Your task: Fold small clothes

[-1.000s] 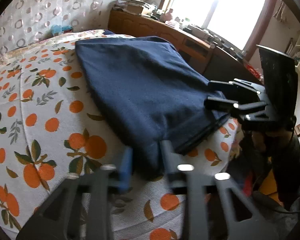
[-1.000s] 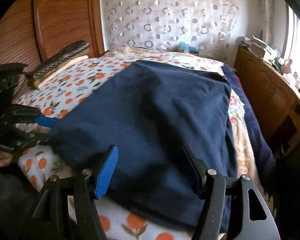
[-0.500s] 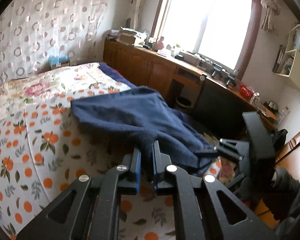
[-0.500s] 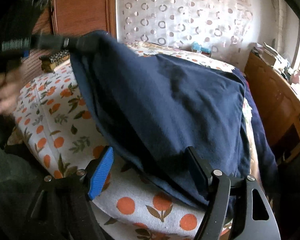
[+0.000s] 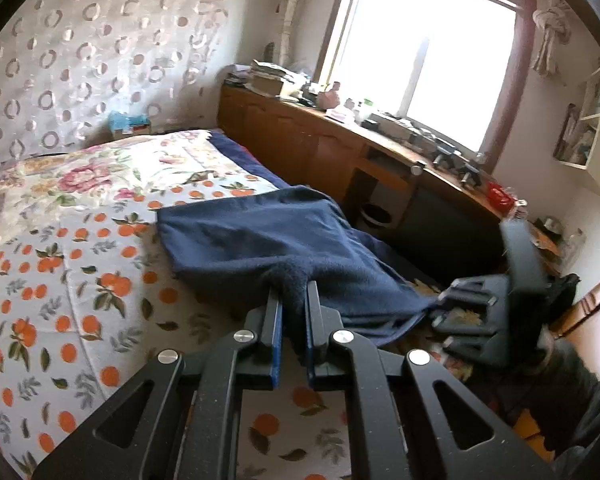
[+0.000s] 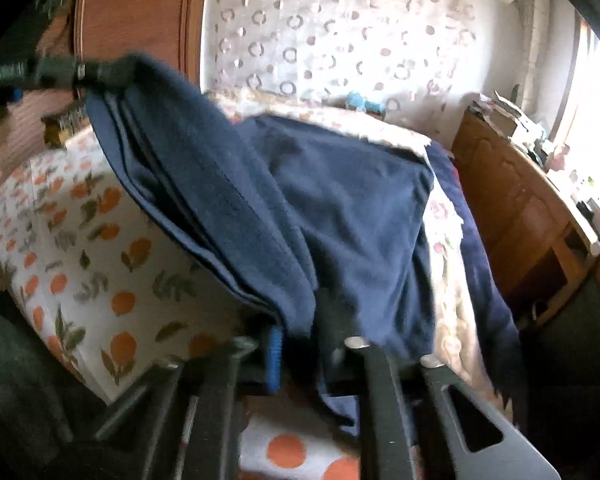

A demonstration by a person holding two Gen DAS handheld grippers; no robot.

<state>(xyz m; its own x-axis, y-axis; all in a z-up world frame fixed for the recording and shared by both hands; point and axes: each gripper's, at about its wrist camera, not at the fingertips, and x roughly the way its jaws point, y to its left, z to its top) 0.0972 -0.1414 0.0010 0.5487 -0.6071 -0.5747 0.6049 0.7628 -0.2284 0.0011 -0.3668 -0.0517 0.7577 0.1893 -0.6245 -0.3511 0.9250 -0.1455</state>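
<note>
Gripping the navy cloth point(image 5: 260, 236) by its near edge — my left gripper point(image 5: 293, 300) clamps one corner, my right gripper point(image 6: 300, 334) closes on the other. Its body trails toward twelve o'clock across the bed point(image 5: 60, 280); both hands equally near.

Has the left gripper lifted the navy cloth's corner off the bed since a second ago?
Yes. The left gripper raised the navy cloth corner upward, clear of the orange-print bedspread it lay on.
</note>
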